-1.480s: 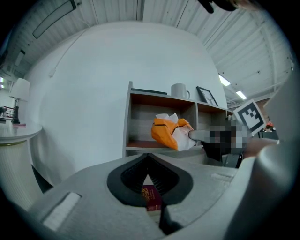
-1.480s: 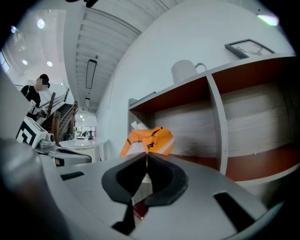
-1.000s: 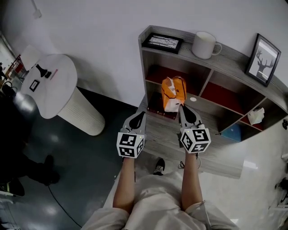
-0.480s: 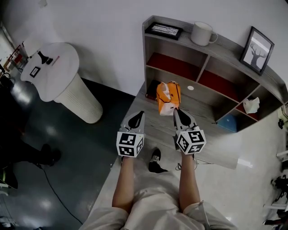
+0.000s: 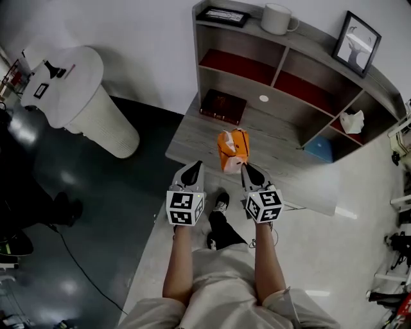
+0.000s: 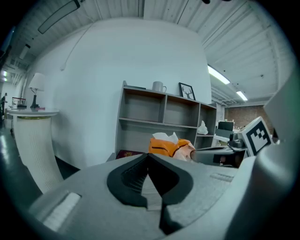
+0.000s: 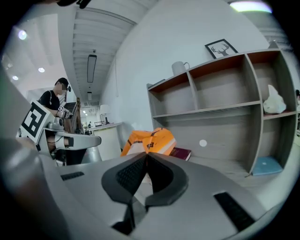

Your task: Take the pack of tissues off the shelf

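Note:
The orange tissue pack (image 5: 231, 146) with white tissue at its top hangs in the air over the grey ledge (image 5: 192, 138) in front of the shelf unit (image 5: 313, 33). My right gripper (image 5: 244, 168) is shut on the pack's near edge; in the right gripper view the pack (image 7: 149, 140) sits just past the closed jaw tips of that gripper (image 7: 146, 155). My left gripper (image 5: 195, 166) is beside it to the left, shut and holding nothing. The left gripper view shows its closed jaws (image 6: 148, 154), the pack (image 6: 169, 146) beyond them and the right gripper (image 6: 220, 152).
On the ledge lie a dark red book (image 5: 222, 105) and a small white disc (image 5: 263, 98). The shelf top carries a mug (image 5: 276, 18) and two framed pictures (image 5: 355, 44). A white round pedestal (image 5: 64, 77) stands at left. A person (image 7: 56, 101) stands far off.
Both grippers have drawn back from the shelf toward me and sunk. The tissue pack came out of the shelf compartment with the right gripper and now hangs over the ledge.

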